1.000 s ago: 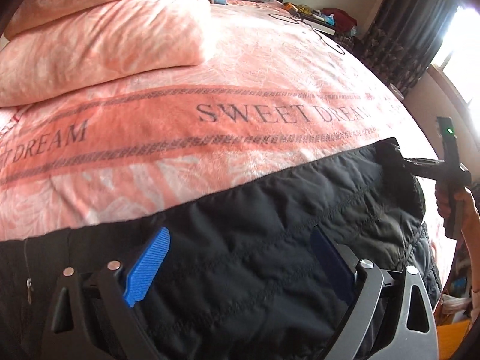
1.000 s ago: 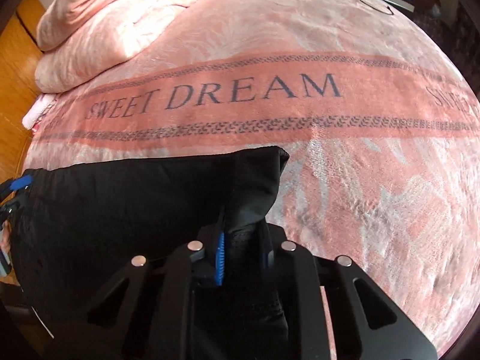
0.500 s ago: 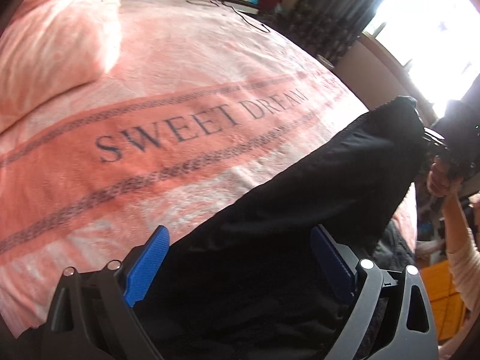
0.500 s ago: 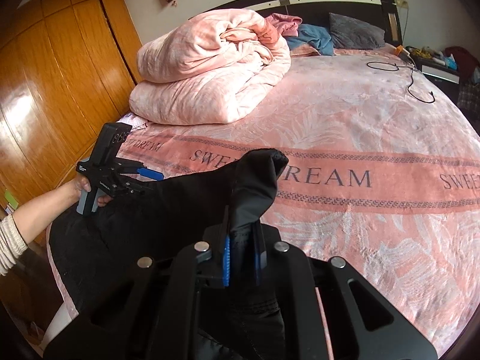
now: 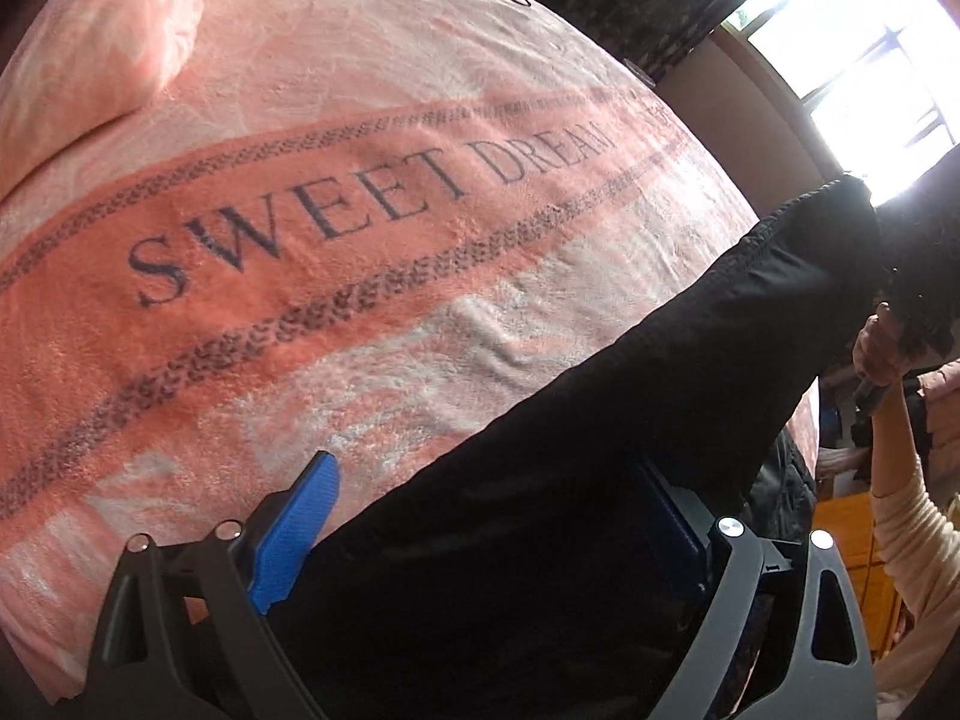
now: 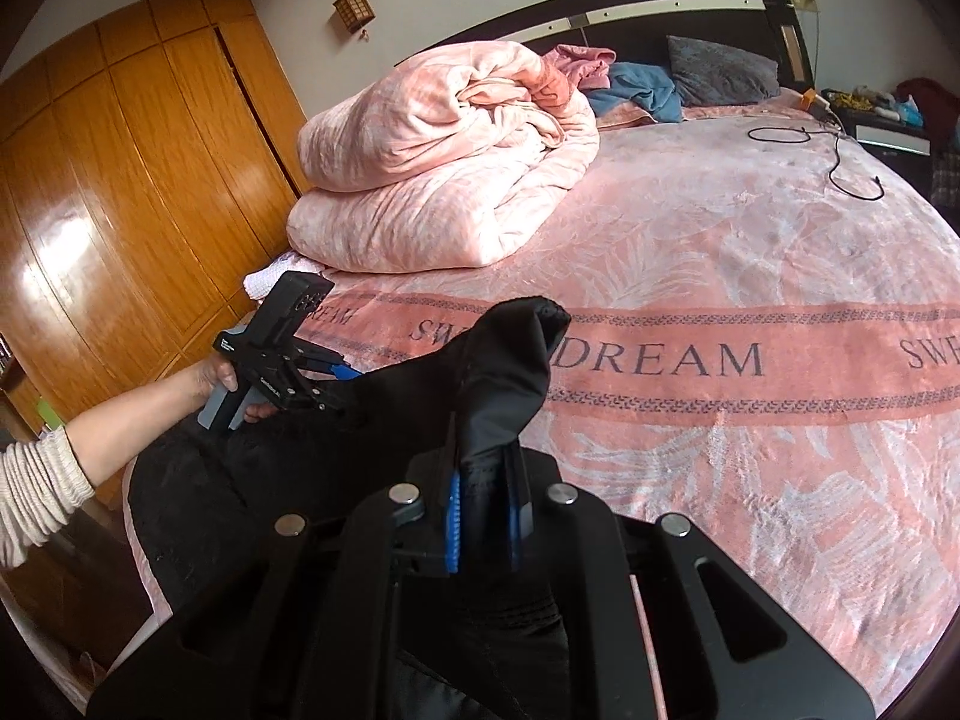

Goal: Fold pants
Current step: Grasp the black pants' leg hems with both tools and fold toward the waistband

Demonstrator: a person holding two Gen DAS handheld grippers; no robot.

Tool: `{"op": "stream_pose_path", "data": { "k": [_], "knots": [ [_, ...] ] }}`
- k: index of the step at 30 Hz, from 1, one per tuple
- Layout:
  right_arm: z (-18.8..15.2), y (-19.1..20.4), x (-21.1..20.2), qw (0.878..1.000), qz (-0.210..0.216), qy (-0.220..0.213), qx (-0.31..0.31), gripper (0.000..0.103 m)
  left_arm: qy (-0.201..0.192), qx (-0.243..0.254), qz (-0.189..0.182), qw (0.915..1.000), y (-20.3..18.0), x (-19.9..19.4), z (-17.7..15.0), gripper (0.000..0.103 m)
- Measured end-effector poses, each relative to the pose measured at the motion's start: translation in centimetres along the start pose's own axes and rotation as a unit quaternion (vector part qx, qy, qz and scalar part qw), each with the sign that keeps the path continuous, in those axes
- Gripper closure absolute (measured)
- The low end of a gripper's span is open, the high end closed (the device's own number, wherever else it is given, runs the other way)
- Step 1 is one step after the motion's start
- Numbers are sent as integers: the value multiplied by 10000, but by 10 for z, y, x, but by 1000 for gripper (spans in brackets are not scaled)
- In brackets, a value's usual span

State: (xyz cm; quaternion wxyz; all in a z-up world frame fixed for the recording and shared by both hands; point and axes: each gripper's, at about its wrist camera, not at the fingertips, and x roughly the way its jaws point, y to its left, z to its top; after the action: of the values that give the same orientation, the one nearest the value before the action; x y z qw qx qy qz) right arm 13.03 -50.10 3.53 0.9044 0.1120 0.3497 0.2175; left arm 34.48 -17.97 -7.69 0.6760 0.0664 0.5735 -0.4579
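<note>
fold barely begun: pants [image 6: 420, 420] lifted at one end off the bed [image 6: 750, 252]

right gripper [image 6: 483, 525] pinches the black hem between its fingers; left gripper [image 5: 480, 540] stands wide, its jaws just narrowing a little around the cloth. no crease shows yet. beyond lie a pink blanket, duvet [image 6: 444, 162], wardrobe [image 6: 120, 180].

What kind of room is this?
A bedroom, most likely. There is a big bed with a dark headboard, a rolled-up pink quilt on it, and a wooden wardrobe beside it.
</note>
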Motion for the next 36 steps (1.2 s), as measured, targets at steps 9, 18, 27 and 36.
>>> {"op": "stream_pose_path", "data": {
  "k": [9, 18, 27, 36],
  "knots": [
    [2, -6, 10, 9985, -386, -16, 375, 93, -847, 645, 658, 9921, -31, -38, -25, 97],
    [-4, 10, -13, 9960, -491, -441, 609, 93, -2442, 1392, 2980, 9122, -141, -104, -74, 97],
    [-104, 20, -54, 9912, -376, -275, 1237, 93, -2600, 1792, 3364, 8872, -240, -71, -188, 96],
    [-175, 43, -82, 9880, -592, -136, 1419, 93, -2249, 1590, 3090, 9103, -289, -33, -273, 96]
  ]
}}
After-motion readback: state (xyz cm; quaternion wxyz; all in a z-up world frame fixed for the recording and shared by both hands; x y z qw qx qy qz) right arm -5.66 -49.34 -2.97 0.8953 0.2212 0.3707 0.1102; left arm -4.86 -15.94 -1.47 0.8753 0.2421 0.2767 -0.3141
